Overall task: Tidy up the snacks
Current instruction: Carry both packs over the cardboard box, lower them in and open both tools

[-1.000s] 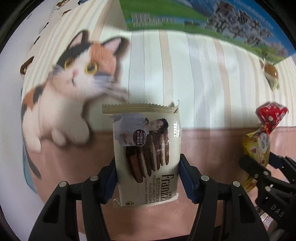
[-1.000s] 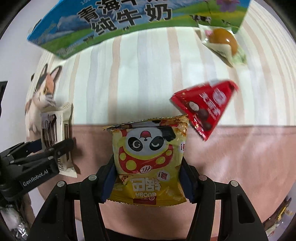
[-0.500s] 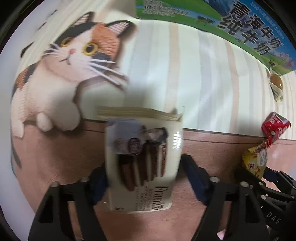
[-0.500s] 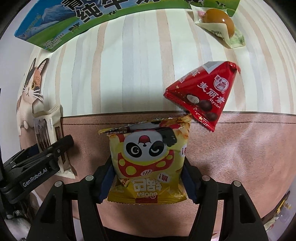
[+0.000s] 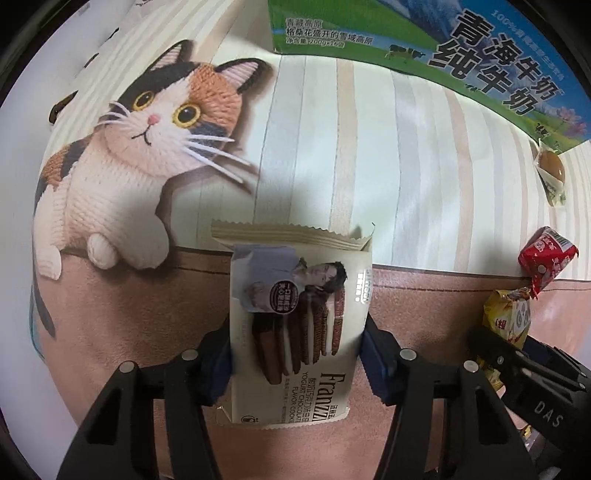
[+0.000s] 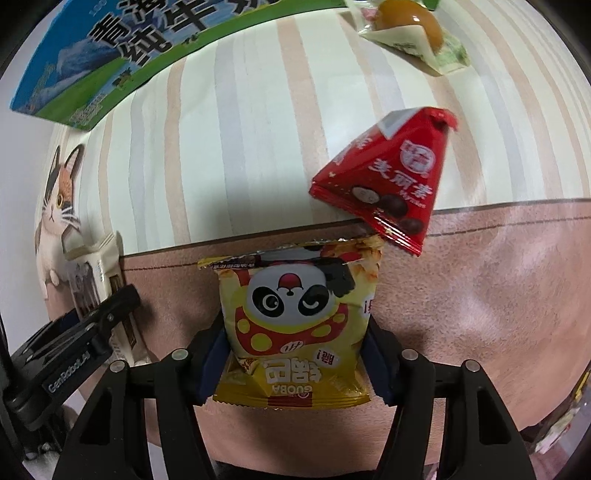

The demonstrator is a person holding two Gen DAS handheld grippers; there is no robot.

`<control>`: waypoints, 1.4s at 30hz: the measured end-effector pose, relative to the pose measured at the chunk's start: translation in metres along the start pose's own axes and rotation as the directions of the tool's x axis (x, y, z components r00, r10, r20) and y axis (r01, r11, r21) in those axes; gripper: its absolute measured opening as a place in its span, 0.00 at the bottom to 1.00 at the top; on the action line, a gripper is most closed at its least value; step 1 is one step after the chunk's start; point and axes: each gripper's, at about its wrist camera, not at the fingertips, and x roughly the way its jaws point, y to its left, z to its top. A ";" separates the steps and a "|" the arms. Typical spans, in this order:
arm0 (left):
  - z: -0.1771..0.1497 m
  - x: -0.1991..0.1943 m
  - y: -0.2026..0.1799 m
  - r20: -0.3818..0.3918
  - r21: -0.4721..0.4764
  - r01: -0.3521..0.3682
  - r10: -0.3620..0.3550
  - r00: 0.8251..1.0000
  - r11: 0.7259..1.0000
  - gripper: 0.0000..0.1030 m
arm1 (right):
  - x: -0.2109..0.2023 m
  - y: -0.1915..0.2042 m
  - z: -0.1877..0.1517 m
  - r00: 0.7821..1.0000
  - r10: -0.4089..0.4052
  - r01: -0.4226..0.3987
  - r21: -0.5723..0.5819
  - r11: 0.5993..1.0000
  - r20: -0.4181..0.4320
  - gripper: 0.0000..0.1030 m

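We are holding one snack in each gripper. Our left gripper (image 5: 297,354) is clamping the cream cookie packet (image 5: 297,325) by its two long sides; the blue pads are pressing on both edges, and the zigzag top edge of the packet is pointing away from us, just past the line where the pink band of the mat (image 5: 110,325) is meeting the striped part. Our right gripper (image 6: 297,360) is closed on the yellow panda snack bag (image 6: 299,325) in the same way, with the jaws squeezing its left and right sides, and its print is reading upside down to us.

The red triangular chocolate pack (image 6: 388,177) is lying just beyond the yellow bag, to the right; its lower corner is very near the top right corner of the bag, and we cannot tell if they are touching. Further away, near the top right, the wrapped egg-like snack (image 6: 410,33) is lying beside the edge of the milk carton box (image 6: 110,62), which is closing the far side of the mat.

The printed cat (image 5: 147,155) is filling the left part of the mat, next to the cookie packet. Between the two held snacks and the milk box, the striped area is giving us open room in front. In the right wrist view the left gripper is showing at the left edge with the cookie packet, near the yellow bag but apart from it.
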 end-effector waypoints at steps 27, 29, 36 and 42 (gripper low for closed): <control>0.068 -0.182 -0.080 0.182 0.119 0.256 -0.274 0.944 0.959 0.55 | -0.201 -0.024 0.022 0.935 0.190 -0.169 -0.095 0.981 0.299 0.48; 0.091 -0.200 -0.089 0.193 0.132 0.260 -0.282 0.940 0.957 0.55 | -0.221 -0.020 0.039 0.924 0.206 -0.180 -0.110 0.978 0.322 0.48; 0.186 -0.218 -0.108 0.192 0.143 0.227 -0.252 0.948 0.963 0.55 | -0.262 -0.004 0.126 0.913 0.164 -0.120 -0.139 0.983 0.374 0.48; 0.251 -0.184 -0.116 0.130 0.120 0.189 -0.204 0.970 0.975 0.55 | -0.244 0.006 0.196 0.939 0.104 -0.066 -0.125 0.990 0.329 0.48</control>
